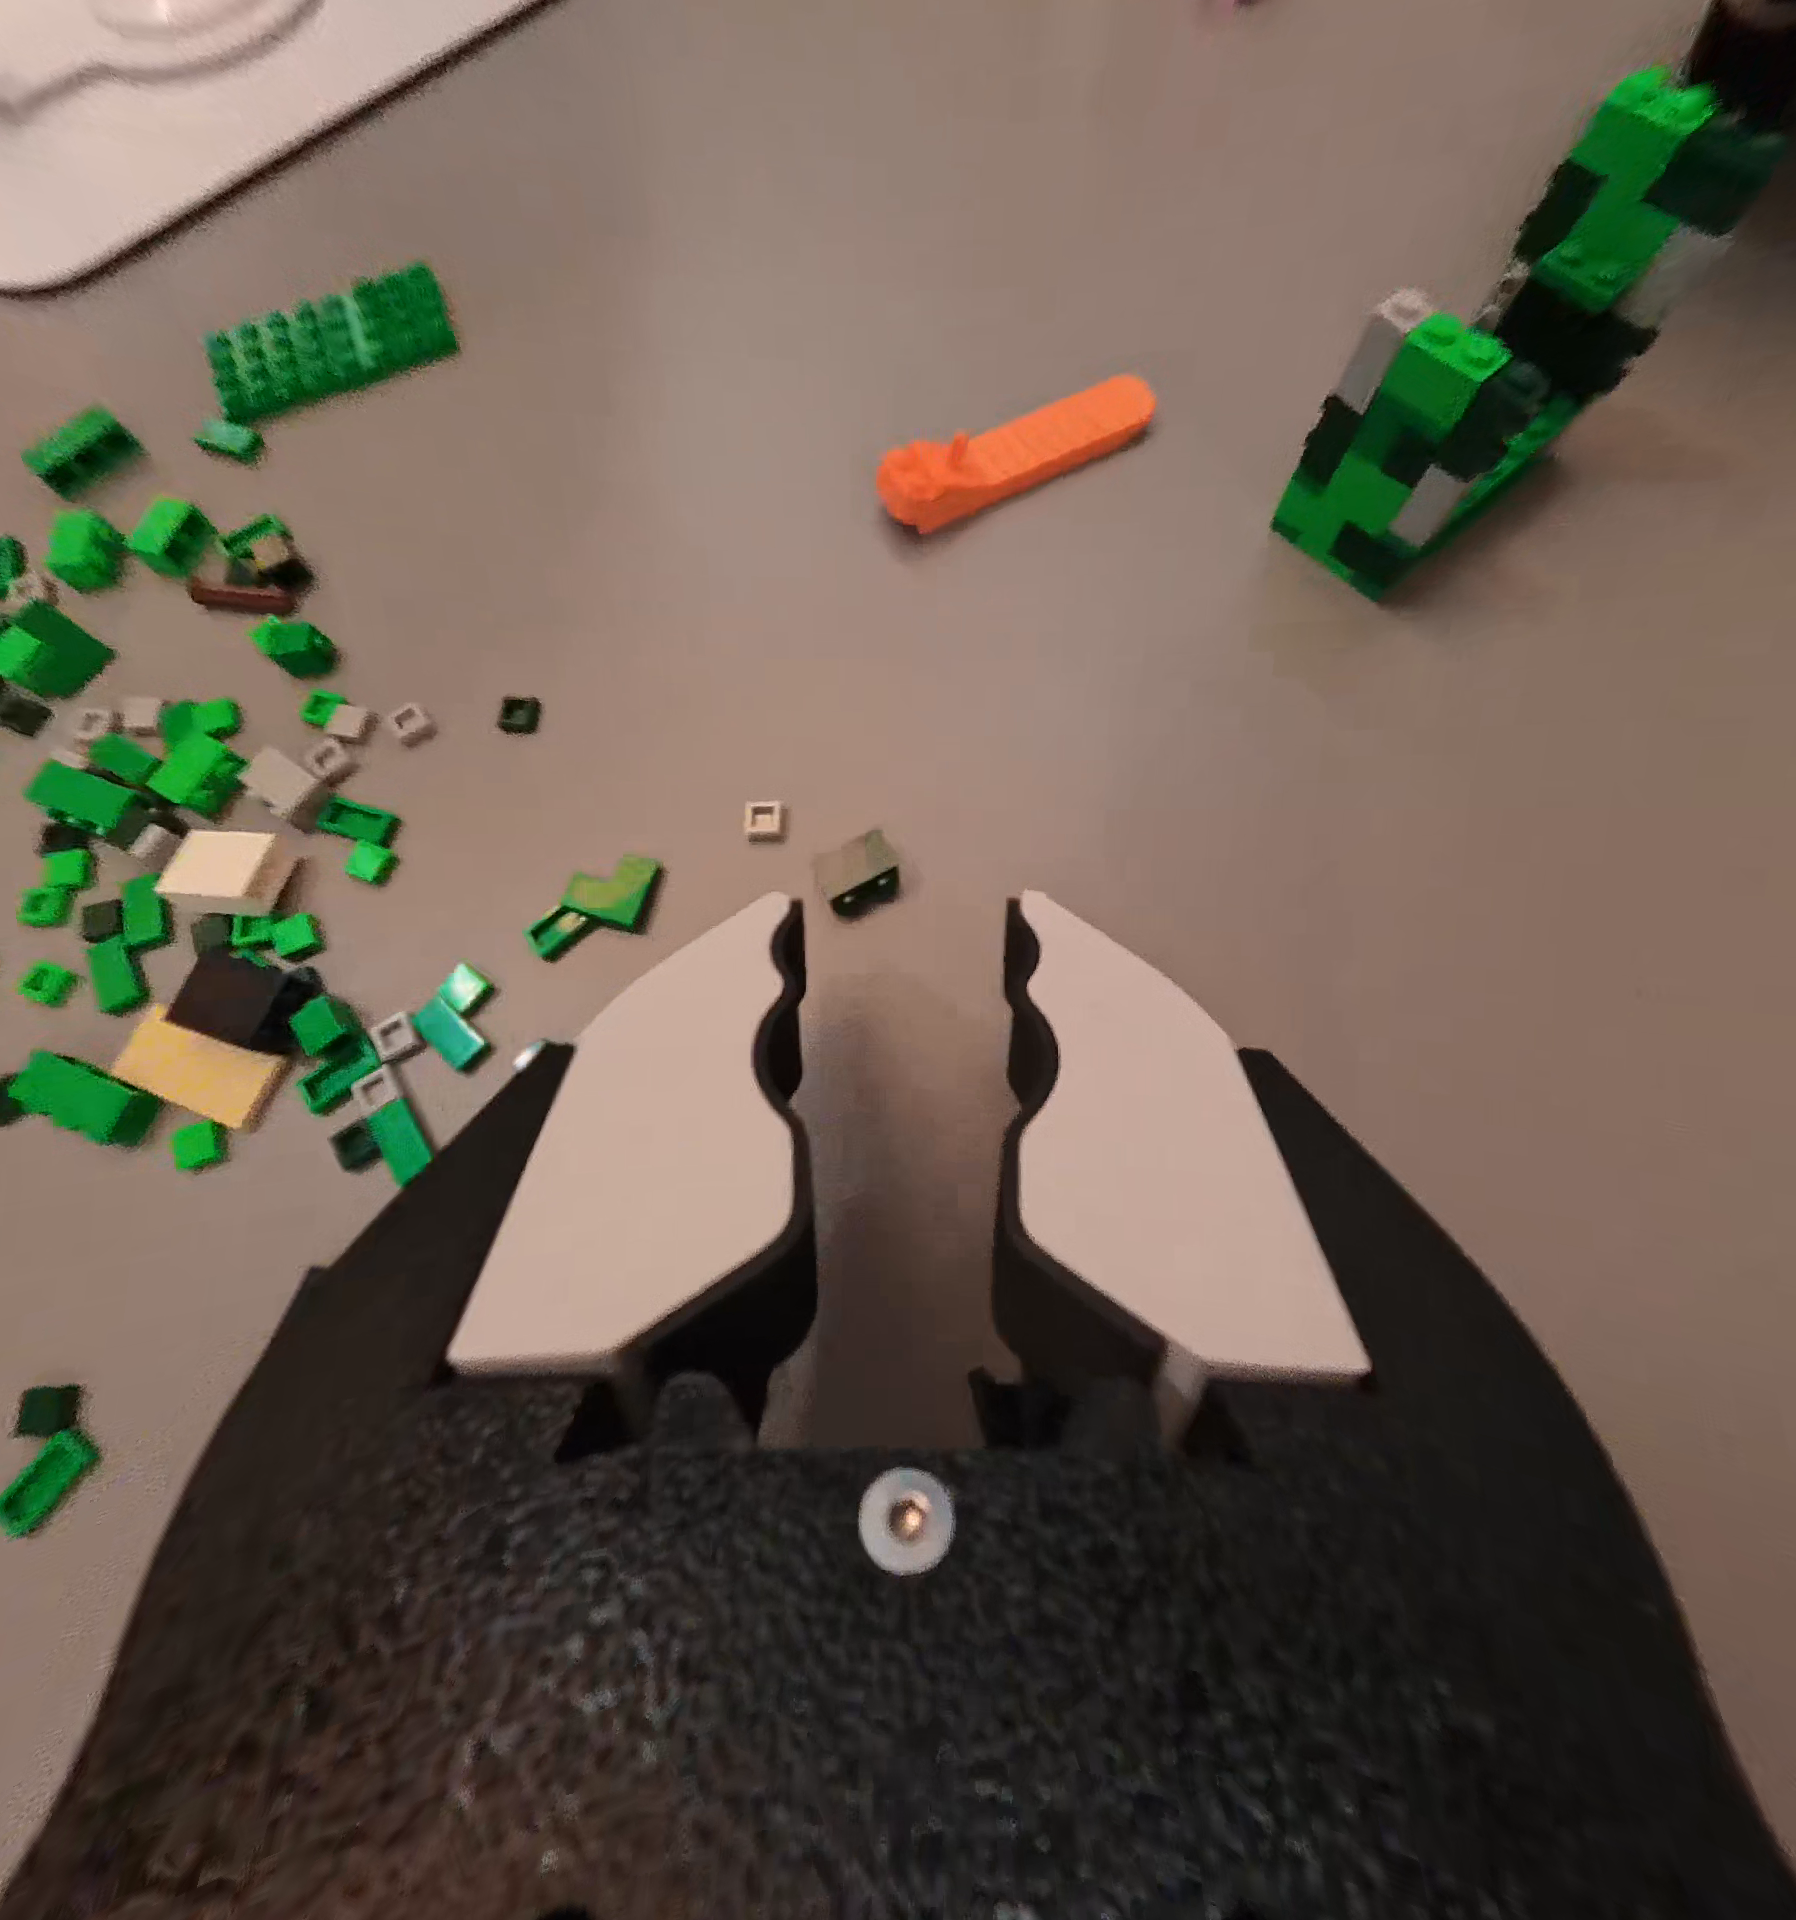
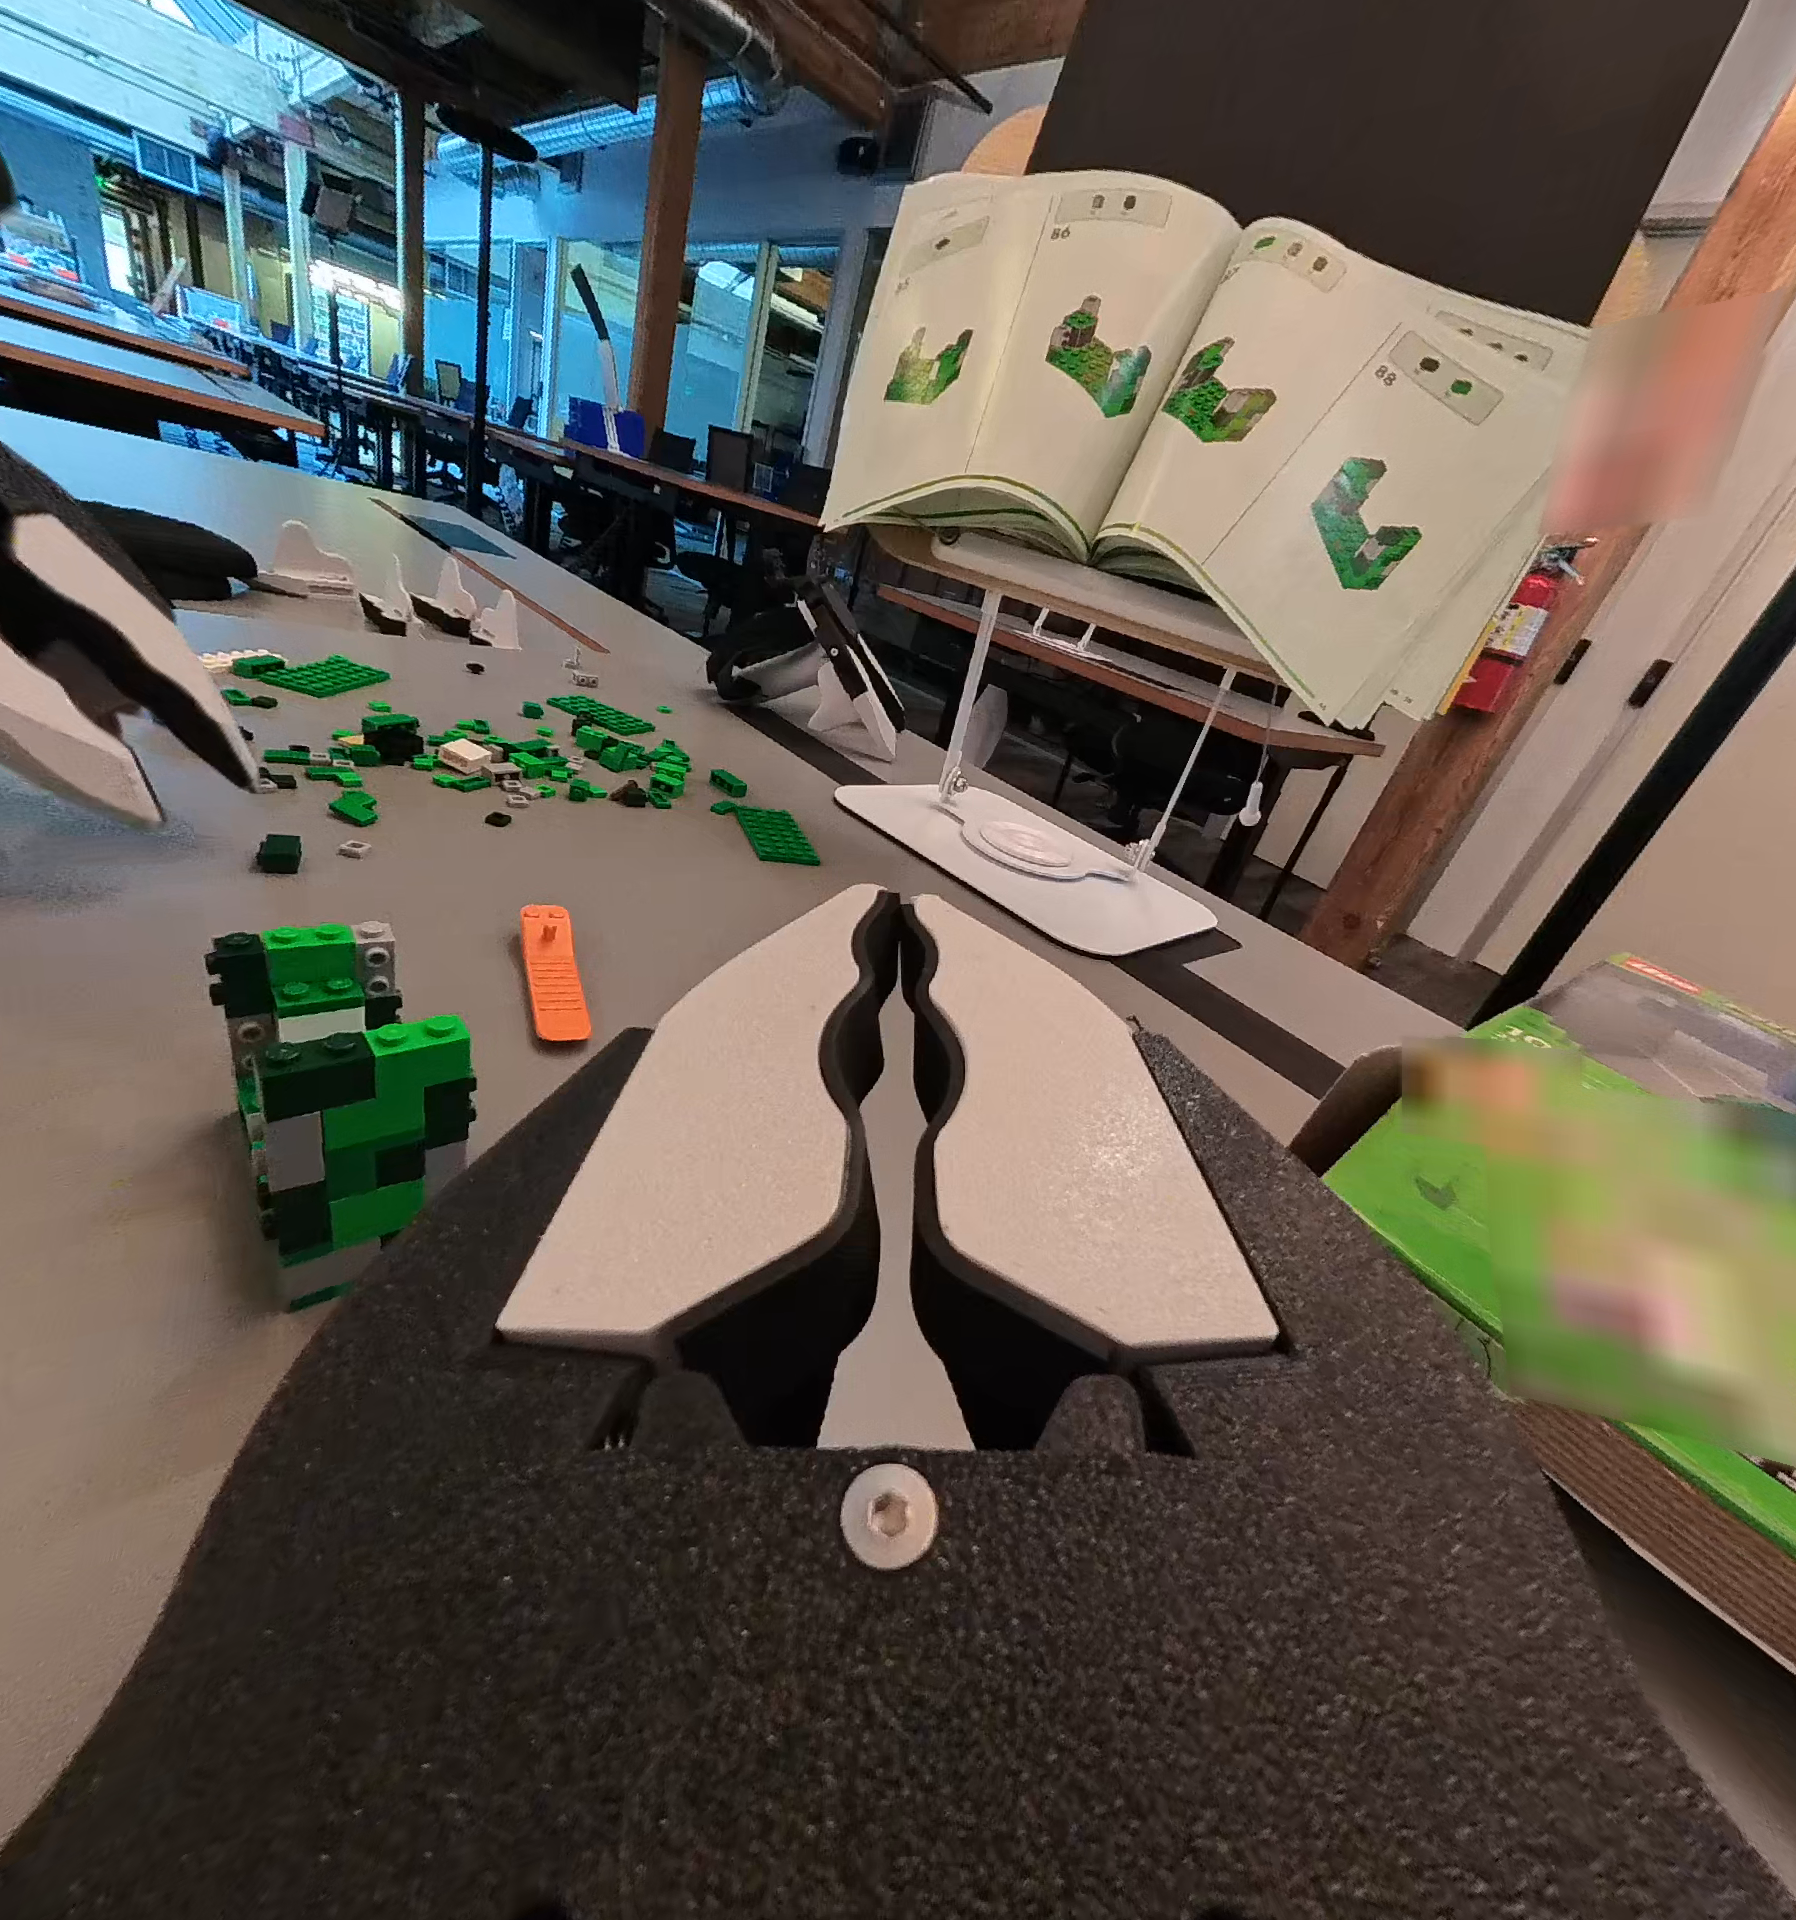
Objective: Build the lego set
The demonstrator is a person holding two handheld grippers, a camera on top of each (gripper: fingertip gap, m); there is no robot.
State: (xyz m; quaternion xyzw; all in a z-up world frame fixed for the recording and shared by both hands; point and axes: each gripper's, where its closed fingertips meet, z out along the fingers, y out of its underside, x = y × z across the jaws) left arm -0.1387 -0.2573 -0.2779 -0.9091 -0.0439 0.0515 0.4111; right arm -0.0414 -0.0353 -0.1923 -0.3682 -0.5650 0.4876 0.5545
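Note:
My left gripper (image 1: 904, 909) is open and empty above the grey table, just behind a small dark green brick (image 1: 858, 878) and a tiny grey tile (image 1: 765, 821). Loose green, grey, tan and black bricks (image 1: 167, 862) lie scattered to its left. The part-built green, dark green and grey model (image 1: 1486, 374) stands at the far right; it also shows in the right wrist view (image 2: 338, 1101). My right gripper (image 2: 896, 904) is shut and empty, to the right of the model. The left gripper (image 2: 187, 769) shows at the left edge there, over the dark brick (image 2: 279, 853).
An orange brick separator (image 1: 1019, 452) lies between pile and model. A green plate (image 1: 328, 338) lies at the back. A white book stand (image 2: 1029, 862) holds an open instruction booklet (image 2: 1185, 395). A green set box (image 2: 1652, 1299) sits at the right. Left tips to right tips: about 25 centimeters. The right gripper is farther from the tiny grey tile (image 1: 765, 821), some 25 centimeters, than the left, some 4 centimeters.

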